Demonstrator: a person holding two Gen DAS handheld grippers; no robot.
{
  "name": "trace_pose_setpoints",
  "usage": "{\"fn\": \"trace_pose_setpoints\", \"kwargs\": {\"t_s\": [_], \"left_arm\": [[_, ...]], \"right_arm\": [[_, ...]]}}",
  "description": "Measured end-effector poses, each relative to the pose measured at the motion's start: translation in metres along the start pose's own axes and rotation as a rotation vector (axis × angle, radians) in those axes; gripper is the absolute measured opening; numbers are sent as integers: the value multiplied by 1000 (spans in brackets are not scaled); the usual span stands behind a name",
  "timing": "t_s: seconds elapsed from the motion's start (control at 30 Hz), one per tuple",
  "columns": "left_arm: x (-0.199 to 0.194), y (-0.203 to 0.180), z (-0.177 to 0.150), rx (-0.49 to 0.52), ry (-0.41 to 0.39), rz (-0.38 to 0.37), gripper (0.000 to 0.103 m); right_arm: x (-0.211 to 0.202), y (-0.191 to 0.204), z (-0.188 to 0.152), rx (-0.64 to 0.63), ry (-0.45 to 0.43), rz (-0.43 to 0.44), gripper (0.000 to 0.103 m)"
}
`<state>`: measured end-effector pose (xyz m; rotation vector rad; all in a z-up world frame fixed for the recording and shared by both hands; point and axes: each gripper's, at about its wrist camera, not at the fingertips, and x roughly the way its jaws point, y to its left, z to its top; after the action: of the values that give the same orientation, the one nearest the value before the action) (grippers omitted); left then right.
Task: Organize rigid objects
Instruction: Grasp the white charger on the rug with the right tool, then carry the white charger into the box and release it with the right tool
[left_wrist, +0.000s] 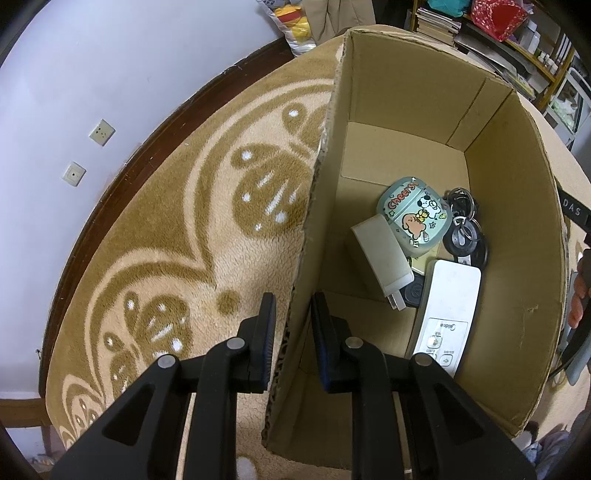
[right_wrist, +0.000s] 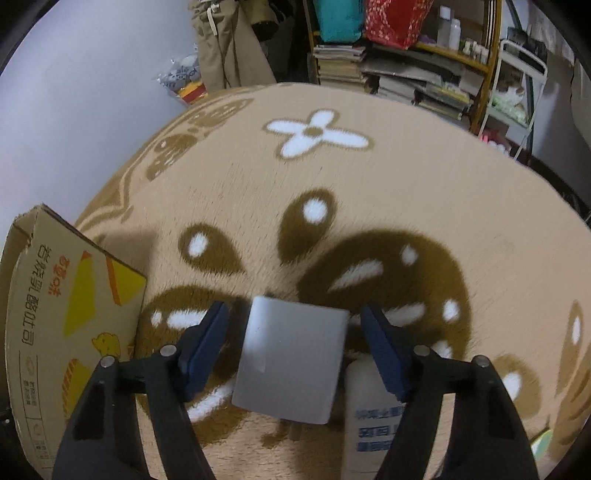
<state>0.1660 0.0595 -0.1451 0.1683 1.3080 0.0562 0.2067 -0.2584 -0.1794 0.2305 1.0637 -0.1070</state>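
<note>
In the left wrist view my left gripper (left_wrist: 293, 317) straddles the left wall of an open cardboard box (left_wrist: 321, 206), fingers close on each side of it. Inside lie a cartoon "Cheers" case (left_wrist: 413, 216), a white charger plug (left_wrist: 382, 258), a bunch of keys (left_wrist: 463, 229) and a white Midea remote (left_wrist: 448, 310). In the right wrist view my right gripper (right_wrist: 295, 347) is open around a grey-white square block (right_wrist: 291, 356) on the carpet, fingers apart from it. A white bottle (right_wrist: 373, 417) lies just right of the block.
A tan carpet with brown and white patterns (right_wrist: 406, 177) covers the floor. The printed outside of the box (right_wrist: 70, 314) stands at the left of the right wrist view. Shelves with books and bags (right_wrist: 399, 62) stand behind. A white wall (left_wrist: 110, 74) is at the left.
</note>
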Motion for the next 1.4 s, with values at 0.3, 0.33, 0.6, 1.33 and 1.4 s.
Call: {"fn": "trace_pose_setpoints", "kwargs": {"t_s": [0.3,0.33,0.6,1.33,1.4], "left_arm": [[0,1,0,1,0,1,19],[0,0,0,1,0,1,19],[0,0,0,4,-1,5,19],[0,-2,0,5,-1,5,19],[0,-2,0,6,-1,5,19]], "right_arm": [[1,9,-6,-47,6,-69,59],[0,9,-6,-44,3,-66,58],[-22,16,-12,-58,-52,-53,57],[-129,61,-11,-99,-300,85,56],[-138,71,-12,-116,-323,111,56]]}}
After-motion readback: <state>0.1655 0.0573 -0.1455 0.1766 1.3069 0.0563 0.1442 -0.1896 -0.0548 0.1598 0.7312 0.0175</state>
